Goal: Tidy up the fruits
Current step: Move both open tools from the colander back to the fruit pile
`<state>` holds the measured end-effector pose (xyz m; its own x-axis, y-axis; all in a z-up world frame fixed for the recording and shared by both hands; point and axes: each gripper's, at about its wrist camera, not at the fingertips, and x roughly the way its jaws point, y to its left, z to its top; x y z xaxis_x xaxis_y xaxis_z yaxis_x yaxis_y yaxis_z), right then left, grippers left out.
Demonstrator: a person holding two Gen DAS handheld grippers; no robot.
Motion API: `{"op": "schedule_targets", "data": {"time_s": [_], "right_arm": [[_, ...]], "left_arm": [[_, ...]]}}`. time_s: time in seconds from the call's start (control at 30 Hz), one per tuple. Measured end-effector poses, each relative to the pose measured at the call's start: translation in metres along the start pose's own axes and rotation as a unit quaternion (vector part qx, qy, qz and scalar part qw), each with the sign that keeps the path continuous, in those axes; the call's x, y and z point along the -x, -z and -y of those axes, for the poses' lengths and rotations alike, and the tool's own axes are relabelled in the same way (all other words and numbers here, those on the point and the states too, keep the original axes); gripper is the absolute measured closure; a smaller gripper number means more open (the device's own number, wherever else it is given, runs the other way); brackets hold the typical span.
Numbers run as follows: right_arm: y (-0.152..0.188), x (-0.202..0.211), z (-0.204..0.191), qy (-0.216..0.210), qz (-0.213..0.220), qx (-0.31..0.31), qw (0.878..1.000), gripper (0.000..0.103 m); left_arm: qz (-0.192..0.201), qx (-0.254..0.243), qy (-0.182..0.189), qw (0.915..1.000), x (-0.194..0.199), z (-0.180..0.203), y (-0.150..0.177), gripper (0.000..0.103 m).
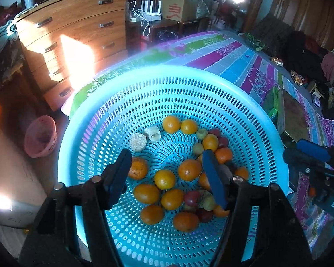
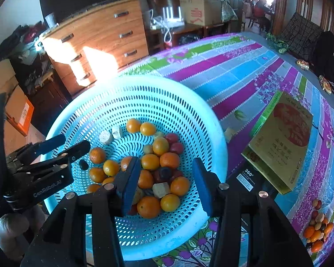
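Fruits [image 2: 154, 171] in blue basket [image 2: 184, 104], left gripper [image 1: 167, 171] and right gripper [image 2: 164, 178] half open above them, holding nothing

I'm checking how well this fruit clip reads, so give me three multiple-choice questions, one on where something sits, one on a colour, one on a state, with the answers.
1. Where is the small pile of loose fruit?
A. on the tablecloth, outside the basket
B. on the dresser
C. on the green box

2. What colour is the perforated basket?
A. pink
B. light blue
C. white

3. How does the right claw stand?
A. shut on an orange
B. shut on the basket rim
C. open, holding nothing

Answers: 1 A, the loose fruit lies on the tablecloth. 2 B, the basket is light blue. 3 C, the right claw has parted fingers clear of the fruit below.
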<state>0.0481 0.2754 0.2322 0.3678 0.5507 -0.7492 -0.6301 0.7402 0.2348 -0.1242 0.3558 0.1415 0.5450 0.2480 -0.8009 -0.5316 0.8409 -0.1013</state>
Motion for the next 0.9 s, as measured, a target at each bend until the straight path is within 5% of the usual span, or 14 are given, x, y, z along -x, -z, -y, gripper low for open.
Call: {"op": "schedule_targets", "data": {"time_s": [0.53, 0.67, 0.9], "right_arm": [[0.051, 0.128, 0.037, 0.036, 0.147, -0.034, 0.988, 0.049], [0.075, 0.157, 0.054, 0.057, 0.18, -0.049, 0.981, 0.026], [0.124, 0.177, 0.087, 0.106, 0.172, -0.071, 0.977, 0.021]], "left_arm": [[0.103, -0.048, 0.01, 0.9934, 0.06, 0.059, 0.001, 0.036], [0.113, -0.069, 0.019, 0.9911, 0.069, 0.082, 0.009, 0.036], [0.106, -0.114, 0.067, 0.9856, 0.073, 0.137, 0.029, 0.036]]}}
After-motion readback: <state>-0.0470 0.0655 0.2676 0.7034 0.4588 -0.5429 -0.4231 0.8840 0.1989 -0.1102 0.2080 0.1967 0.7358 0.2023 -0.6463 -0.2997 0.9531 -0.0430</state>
